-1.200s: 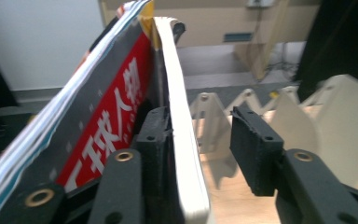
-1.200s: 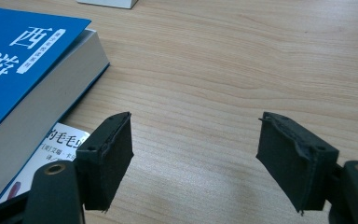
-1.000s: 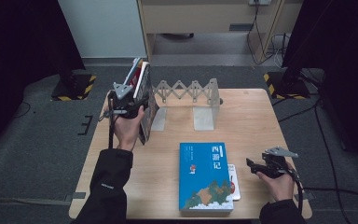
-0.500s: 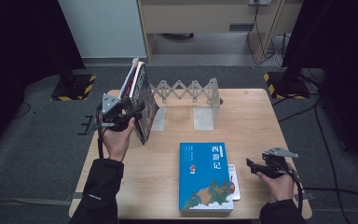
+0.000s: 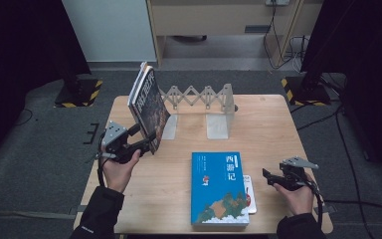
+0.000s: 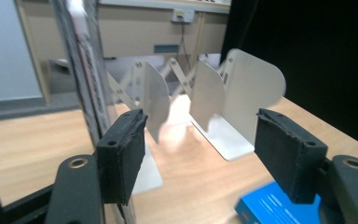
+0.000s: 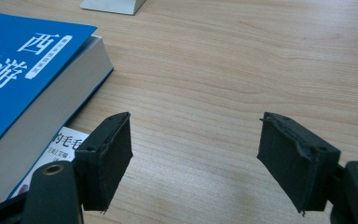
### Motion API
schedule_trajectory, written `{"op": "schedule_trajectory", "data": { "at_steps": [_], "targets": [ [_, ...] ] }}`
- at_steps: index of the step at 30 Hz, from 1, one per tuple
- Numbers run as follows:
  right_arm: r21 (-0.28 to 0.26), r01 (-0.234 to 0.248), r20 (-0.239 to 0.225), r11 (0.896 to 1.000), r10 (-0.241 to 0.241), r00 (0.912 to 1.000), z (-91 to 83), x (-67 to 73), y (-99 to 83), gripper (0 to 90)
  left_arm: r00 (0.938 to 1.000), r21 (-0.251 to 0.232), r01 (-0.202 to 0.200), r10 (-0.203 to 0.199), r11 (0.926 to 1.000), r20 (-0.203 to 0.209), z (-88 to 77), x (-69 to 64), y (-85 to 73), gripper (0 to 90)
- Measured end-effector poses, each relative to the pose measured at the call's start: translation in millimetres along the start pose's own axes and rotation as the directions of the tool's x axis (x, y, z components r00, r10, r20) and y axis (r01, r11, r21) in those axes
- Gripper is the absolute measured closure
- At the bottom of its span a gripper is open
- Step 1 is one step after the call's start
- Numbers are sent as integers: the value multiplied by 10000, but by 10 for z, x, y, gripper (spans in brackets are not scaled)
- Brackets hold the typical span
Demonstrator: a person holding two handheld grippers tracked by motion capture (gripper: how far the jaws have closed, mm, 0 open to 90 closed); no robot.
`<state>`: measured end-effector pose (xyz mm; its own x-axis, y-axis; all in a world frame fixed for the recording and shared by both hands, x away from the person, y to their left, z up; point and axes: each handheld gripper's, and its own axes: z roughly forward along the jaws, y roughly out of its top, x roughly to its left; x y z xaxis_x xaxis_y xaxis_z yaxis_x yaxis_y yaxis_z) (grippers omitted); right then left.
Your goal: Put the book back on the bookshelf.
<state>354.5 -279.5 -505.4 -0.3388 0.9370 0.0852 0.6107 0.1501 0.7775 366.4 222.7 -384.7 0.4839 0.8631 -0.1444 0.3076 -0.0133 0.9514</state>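
Leaning dark books (image 5: 148, 107) beside the left gripper (image 5: 142, 141).
Its jaws have just been opening, nothing pressed; the right gripper (image 5: 271, 175) gapes wide over the wooden worktop (image 5: 278, 129).

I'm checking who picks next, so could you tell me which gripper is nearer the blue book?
Right. The right gripper sits just beside the blue book; the left gripper is farther off, by the standing books.

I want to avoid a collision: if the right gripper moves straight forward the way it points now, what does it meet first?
Probably nothing near: between the fingers of the right gripper lies bare table. The blue book stays off to one side of that line. Depth further ahead is unclear.
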Motion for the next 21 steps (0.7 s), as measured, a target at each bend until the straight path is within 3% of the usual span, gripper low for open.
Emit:
{"op": "schedule_trajectory", "data": {
  "at_steps": [6,12,19,21],
  "targets": [
    [-102,104,-137,9999,-105,9999,-16,37,20,256,9990,487,368,-379,9981,225,82,18,-179,311],
    [-325,159,-378,9993,-171,9991,-40,94,63,257,9942,1068,745,-822,9915,695,170,-4,-363,308],
    [-296,170,-596,9994,-188,9980,-42,144,77,269,9915,1716,720,-892,9825,943,282,-46,-547,290],
    [-298,225,-625,9993,-243,9977,-45,162,85,268,9918,2193,458,-706,9746,1063,350,-107,-649,289]
  ]
}}
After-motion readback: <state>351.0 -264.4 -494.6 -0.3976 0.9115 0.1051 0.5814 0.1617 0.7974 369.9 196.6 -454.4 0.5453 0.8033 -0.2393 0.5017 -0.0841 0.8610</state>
